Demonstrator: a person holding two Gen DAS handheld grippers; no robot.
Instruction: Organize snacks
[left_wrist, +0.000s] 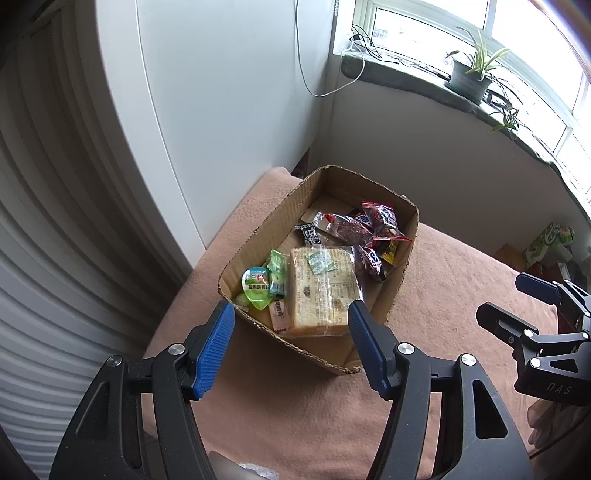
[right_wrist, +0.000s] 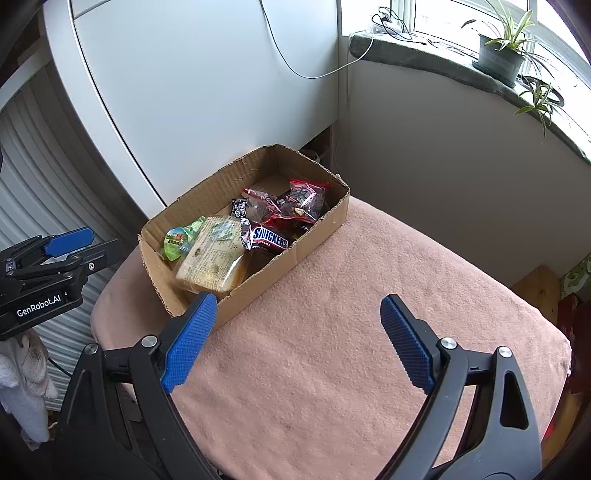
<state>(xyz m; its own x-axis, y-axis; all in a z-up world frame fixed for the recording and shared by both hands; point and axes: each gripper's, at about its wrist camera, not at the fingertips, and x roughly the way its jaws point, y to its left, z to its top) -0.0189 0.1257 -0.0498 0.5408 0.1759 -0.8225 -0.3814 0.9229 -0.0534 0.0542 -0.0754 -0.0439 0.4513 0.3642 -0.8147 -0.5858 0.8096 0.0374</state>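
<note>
A shallow cardboard box (left_wrist: 255, 221) (right_wrist: 317, 236) sits on a pink blanket-covered surface (left_wrist: 454, 295) (right_wrist: 332, 350). It holds a wrapped bread loaf (left_wrist: 321, 291) (right_wrist: 210, 254), a green jelly cup (left_wrist: 255, 288) (right_wrist: 175, 240), a Snickers bar (right_wrist: 269, 238) (left_wrist: 371, 258) and red-edged clear snack bags (left_wrist: 354, 225) (right_wrist: 306, 195). My left gripper (left_wrist: 291, 314) is open and empty, just above the box's near edge. My right gripper (right_wrist: 295, 306) is open and empty over the blanket, to the right of the box.
A white cabinet (left_wrist: 221, 92) (right_wrist: 203, 74) stands behind the box. A potted plant (left_wrist: 469, 77) (right_wrist: 498, 59) and cables sit on the windowsill. A green package (left_wrist: 546, 240) lies at the far right. The blanket's edge drops off at the left.
</note>
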